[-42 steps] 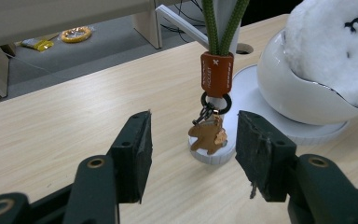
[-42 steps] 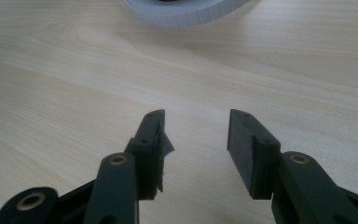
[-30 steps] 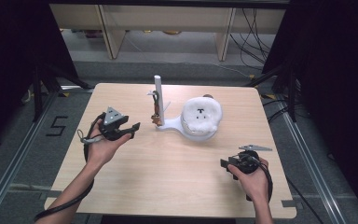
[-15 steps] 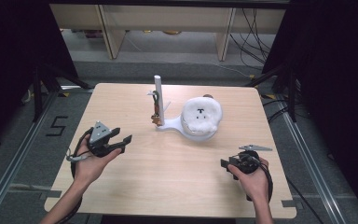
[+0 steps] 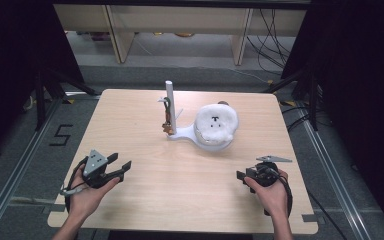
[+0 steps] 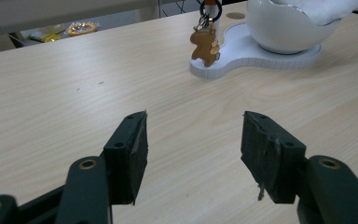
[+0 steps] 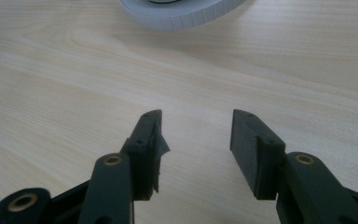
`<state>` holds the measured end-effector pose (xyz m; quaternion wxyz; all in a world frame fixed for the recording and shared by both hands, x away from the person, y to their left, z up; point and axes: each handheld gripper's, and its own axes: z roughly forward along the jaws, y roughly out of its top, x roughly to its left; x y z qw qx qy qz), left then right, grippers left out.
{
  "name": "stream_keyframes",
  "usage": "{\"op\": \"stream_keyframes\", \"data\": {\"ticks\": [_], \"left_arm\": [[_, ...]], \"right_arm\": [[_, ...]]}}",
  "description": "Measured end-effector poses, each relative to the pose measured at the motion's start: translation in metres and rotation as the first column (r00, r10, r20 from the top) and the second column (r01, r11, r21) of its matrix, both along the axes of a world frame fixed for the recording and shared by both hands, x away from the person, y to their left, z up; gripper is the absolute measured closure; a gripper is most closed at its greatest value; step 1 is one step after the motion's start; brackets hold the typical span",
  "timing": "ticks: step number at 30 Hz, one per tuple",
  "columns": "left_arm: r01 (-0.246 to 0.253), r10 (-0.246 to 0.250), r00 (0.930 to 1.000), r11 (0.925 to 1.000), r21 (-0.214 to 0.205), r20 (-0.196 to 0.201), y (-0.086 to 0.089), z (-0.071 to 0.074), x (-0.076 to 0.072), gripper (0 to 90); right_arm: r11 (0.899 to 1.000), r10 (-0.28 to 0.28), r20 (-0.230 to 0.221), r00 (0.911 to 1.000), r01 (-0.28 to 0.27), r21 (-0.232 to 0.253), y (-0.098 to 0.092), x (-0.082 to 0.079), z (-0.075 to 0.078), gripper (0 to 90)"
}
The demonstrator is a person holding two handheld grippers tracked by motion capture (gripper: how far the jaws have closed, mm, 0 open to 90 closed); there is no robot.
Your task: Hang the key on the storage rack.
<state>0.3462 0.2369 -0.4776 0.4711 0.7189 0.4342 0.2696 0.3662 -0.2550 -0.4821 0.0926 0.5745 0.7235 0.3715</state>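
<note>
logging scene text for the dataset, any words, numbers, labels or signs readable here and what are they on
"5": black figure marked on the grey floor left of the table.
The black marks on the white plush in the bowl are a stitched face, not text.
No readable print on the small brown keychain figure, the white stand, the left gripper or the right gripper.

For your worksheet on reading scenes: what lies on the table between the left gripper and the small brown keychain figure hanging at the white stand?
Nothing: bare wooden table separates the left gripper from the keychain figure, as the left gripper view shows.
</note>
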Motion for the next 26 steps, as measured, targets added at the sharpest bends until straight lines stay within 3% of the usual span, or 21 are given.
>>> {"op": "stream_keyframes", "data": {"ticks": [2, 3, 4, 7, 8, 11, 12, 18, 21, 22, 26], "left_arm": [[-0.01, 0.01, 0.9999, 0.9999, -0.008, 0.002, 0.004, -0.008, -0.003, 40.6], [-0.01, 0.01, 0.9999, 0.9999, -0.008, 0.002, 0.004, -0.008, -0.003, 40.6], [-0.028, 0.028, 0.9996, 0.9995, -0.013, 0.0, 0.007, -0.017, -0.005, 40.5], [-0.041, 0.04, 0.9992, 0.9991, -0.015, -0.004, 0.01, -0.026, -0.007, 39.9], [-0.043, 0.043, 0.999, 0.999, -0.011, -0.011, 0.013, -0.034, -0.007, 39.5], [-0.054, 0.054, 0.9985, 0.9986, 0.002, -0.009, 0.015, -0.038, -0.008, 39.2], [-0.048, 0.049, 0.9988, 0.9988, -0.01, 0.012, 0.016, -0.042, -0.007, 39.0], [-0.044, 0.044, 0.9982, 0.999, -0.012, 0.04, 0.015, -0.046, -0.009, 38.7], [-0.043, 0.043, 0.9982, 0.9991, -0.002, 0.041, 0.014, -0.045, -0.01, 38.6], [-0.043, 0.043, 0.9982, 0.9991, -0.002, 0.041, 0.014, -0.045, -0.01, 38.6], [-0.042, 0.042, 0.9985, 0.9991, -0.004, 0.037, 0.014, -0.045, -0.011, 38.5]], "right_arm": [[0.999, 0.029, 0.025, 0.9993, -0.028, -0.024, -0.003, 0.001, -0.001, 53.8], [0.999, 0.029, 0.025, 0.9993, -0.028, -0.024, -0.003, 0.001, -0.001, 53.8], [1.0, 0.003, 0.01, 0.9999, -0.003, -0.007, 0.0, 0.001, -0.003, 53.7], [1.0, 0.006, 0.005, 1.0, -0.006, 0.007, 0.0, 0.0, -0.003, 53.5], [1.0, 0.001, 0.009, 1.0, -0.001, -0.001, 0.001, 0.0, -0.004, 53.4], [1.0, 0.001, 0.006, 1.0, -0.001, -0.005, 0.001, 0.0, -0.004, 53.1], [1.0, 0.019, 0.031, 0.9993, -0.019, -0.008, 0.0, 0.0, -0.005, 52.9], [1.0, 0.007, 0.029, 0.9996, -0.006, -0.008, 0.002, -0.002, -0.009, 52.3], [1.0, 0.012, 0.024, 0.9996, -0.012, -0.015, 0.001, -0.003, -0.009, 51.3], [1.0, 0.031, 0.043, 0.9986, -0.031, 0.0, 0.0, -0.002, -0.01, 51.0], [1.0, 0.022, 0.043, 0.9988, -0.022, 0.002, 0.001, -0.002, -0.011, 50.5]]}}
